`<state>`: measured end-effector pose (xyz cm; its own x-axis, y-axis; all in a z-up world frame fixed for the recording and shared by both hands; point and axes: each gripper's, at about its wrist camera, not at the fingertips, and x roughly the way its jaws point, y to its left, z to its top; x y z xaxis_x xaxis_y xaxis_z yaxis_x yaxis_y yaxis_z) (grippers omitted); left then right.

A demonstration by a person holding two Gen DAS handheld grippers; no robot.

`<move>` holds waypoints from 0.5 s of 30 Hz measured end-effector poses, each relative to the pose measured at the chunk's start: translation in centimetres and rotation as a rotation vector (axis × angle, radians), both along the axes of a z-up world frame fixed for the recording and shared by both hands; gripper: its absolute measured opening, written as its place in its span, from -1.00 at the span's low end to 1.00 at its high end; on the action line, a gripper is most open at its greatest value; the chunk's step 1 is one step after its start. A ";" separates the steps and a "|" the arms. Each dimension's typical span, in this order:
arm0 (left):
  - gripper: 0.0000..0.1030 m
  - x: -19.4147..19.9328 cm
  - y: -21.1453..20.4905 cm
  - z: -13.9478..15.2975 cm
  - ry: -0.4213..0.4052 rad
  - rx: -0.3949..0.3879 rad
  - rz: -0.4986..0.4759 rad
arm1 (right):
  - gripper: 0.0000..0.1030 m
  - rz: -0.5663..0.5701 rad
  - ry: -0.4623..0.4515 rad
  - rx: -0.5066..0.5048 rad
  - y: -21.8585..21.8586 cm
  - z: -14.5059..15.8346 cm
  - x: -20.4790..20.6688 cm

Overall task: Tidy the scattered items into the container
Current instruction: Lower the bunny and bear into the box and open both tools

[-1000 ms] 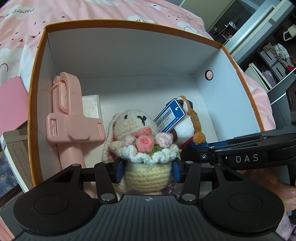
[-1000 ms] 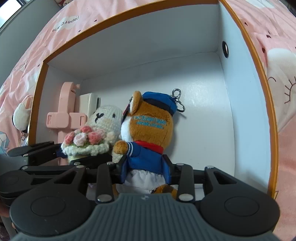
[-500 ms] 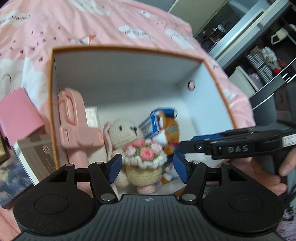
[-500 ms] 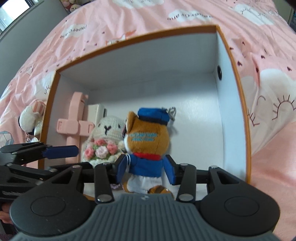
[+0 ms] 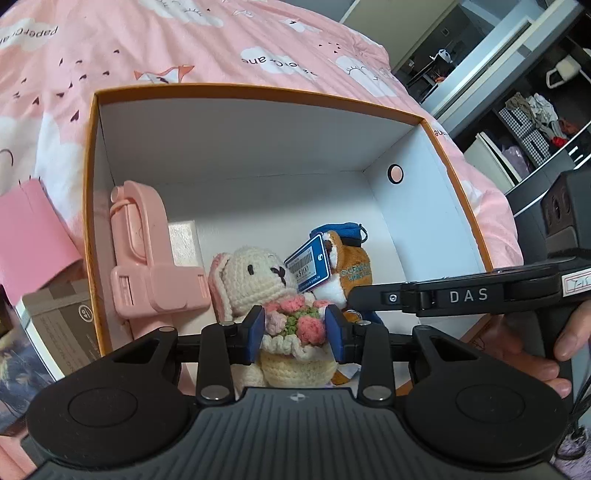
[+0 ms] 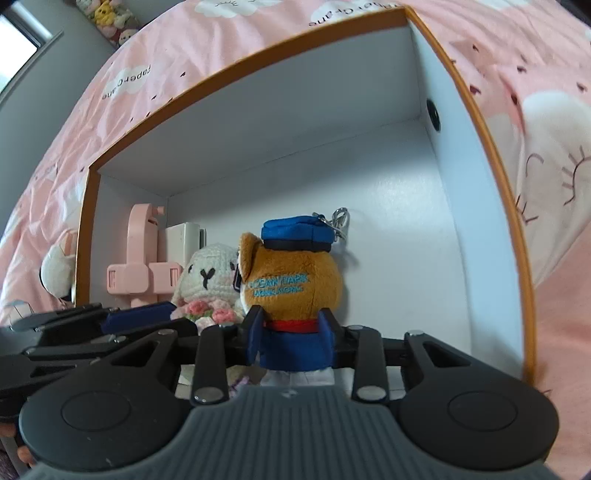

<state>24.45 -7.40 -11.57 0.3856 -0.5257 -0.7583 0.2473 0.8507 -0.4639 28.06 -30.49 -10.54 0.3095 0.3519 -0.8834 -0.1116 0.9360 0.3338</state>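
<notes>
Crocheted bunny point(image 5: 258, 273) and capped bear point(image 6: 291, 280) are standing in the box point(image 5: 236, 147), each with jaws just closing on it: left gripper point(image 5: 294, 329) pinching the bouquet, right gripper point(image 6: 291, 338) the blue jacket. Books point(image 5: 55, 314) are still lying outside, showing only leftward; the keyring clip point(image 6: 340, 221) is showing only rightward.

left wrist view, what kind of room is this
Most likely a bedroom. The box sits on a bed with a pink cloud-print bedspread, cluttered shelves stand beside it, and soft toys line the far edge in the right wrist view.
</notes>
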 end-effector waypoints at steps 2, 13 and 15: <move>-0.20 -0.1 -0.1 -0.1 0.000 0.001 -0.002 | -0.31 -0.005 0.001 0.009 -0.1 -0.2 0.1; -0.13 -0.4 -0.9 -0.2 -0.021 0.026 -0.013 | -0.31 0.025 -0.022 -0.035 0.6 -0.6 0.2; -0.10 -0.5 -1.1 0.1 -0.039 0.046 -0.017 | -0.30 0.026 -0.033 -0.044 0.8 -0.4 0.0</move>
<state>23.93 -8.50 -11.49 0.4065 -0.4977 -0.7662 0.2792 0.8661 -0.4145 28.04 -29.72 -10.93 0.3305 0.3213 -0.8874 -0.1464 0.9463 0.2881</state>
